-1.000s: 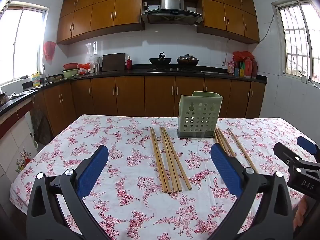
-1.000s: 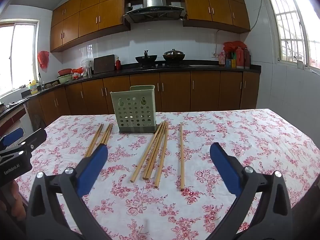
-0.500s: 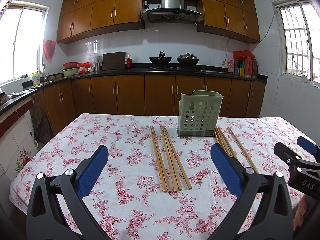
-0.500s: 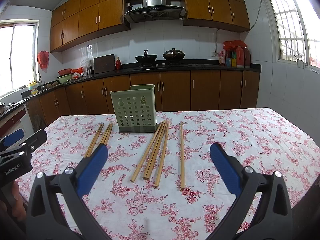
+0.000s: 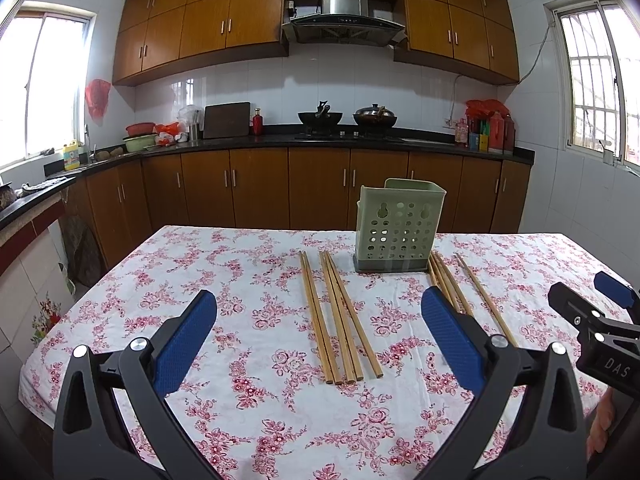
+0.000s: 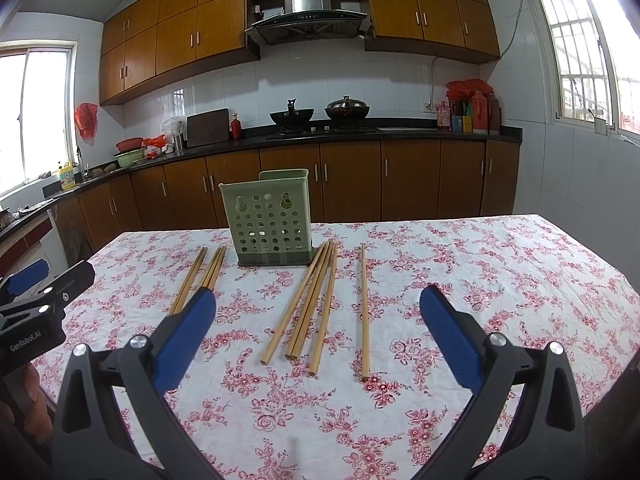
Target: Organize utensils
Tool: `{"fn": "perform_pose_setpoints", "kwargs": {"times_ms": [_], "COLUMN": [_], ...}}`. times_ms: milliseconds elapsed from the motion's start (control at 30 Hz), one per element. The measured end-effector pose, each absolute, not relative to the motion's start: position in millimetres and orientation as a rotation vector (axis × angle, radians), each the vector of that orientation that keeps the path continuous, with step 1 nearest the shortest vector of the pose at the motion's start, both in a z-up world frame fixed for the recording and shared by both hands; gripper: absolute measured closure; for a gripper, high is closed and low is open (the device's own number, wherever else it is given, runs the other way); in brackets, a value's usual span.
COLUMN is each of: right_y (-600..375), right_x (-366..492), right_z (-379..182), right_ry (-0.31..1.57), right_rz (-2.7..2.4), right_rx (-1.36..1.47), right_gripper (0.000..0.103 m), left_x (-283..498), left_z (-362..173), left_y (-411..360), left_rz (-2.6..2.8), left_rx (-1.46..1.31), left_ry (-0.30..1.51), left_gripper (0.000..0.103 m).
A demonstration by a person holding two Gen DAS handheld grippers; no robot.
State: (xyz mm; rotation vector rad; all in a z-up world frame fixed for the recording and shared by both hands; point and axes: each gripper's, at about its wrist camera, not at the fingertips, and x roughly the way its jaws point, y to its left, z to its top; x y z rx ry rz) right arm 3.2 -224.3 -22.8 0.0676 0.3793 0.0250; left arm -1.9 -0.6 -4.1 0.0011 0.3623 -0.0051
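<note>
A pale green perforated utensil holder (image 5: 398, 226) stands upright at the far middle of the table; it also shows in the right wrist view (image 6: 269, 218). Several wooden chopsticks (image 5: 338, 316) lie flat to its left, and several more chopsticks (image 6: 312, 304) lie to its right, with one single chopstick (image 6: 364, 308) apart. My left gripper (image 5: 318, 340) is open and empty above the near table, facing the left group. My right gripper (image 6: 316, 336) is open and empty, facing the right group.
The table has a white cloth with red flowers (image 5: 248, 360). Its right edge (image 6: 616, 364) drops off near my right gripper. Wooden cabinets and a black counter (image 5: 320, 144) run behind the table. Each gripper shows at the edge of the other's view (image 5: 592, 328).
Both grippers have risen and tilted very slightly; the holder and chopsticks sit a touch lower in view. Nothing on the table has moved.
</note>
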Motion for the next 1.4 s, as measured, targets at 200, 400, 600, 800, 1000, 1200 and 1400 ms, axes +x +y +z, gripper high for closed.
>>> {"fn": "perform_pose_setpoints", "kwargs": {"times_ms": [200,400,600,800,1000,1200,1400], "right_y": [-224.5,-224.1,-223.2,-223.1,-223.1,-223.2,-223.5], "right_x": [3.5,3.7,3.5,3.8,4.1,4.3,4.9], "right_z": [-23.3,-23.7,-23.9,-23.7,-23.4,-23.4,-23.7], "right_ry": [0.380,0.381,0.381,0.381,0.382,0.382,0.383], "right_rz": [0.026,0.026,0.025,0.026,0.026,0.026,0.026], "right_rx": [0.068,0.069,0.069,0.070,0.071,0.071,0.072], "right_gripper": [0.004,0.004,0.004,0.004,0.004,0.004,0.004], "left_x": [-2.0,-0.8,2.1,2.2,2.2,2.6,2.5], "left_z": [-2.2,-3.9,-7.3,-7.5,-7.3,-7.9,-8.0], "left_y": [0.2,-0.5,-0.5,-0.7,-0.7,-1.0,-1.2], "left_rz": [-0.005,-0.003,-0.004,-0.004,-0.004,-0.004,-0.003], "left_rx": [0.001,0.001,0.001,0.000,-0.001,-0.001,-0.002], "left_ry": [0.365,0.364,0.368,0.369,0.369,0.370,0.370], "left_gripper": [0.002,0.002,0.002,0.002,0.002,0.002,0.002]}}
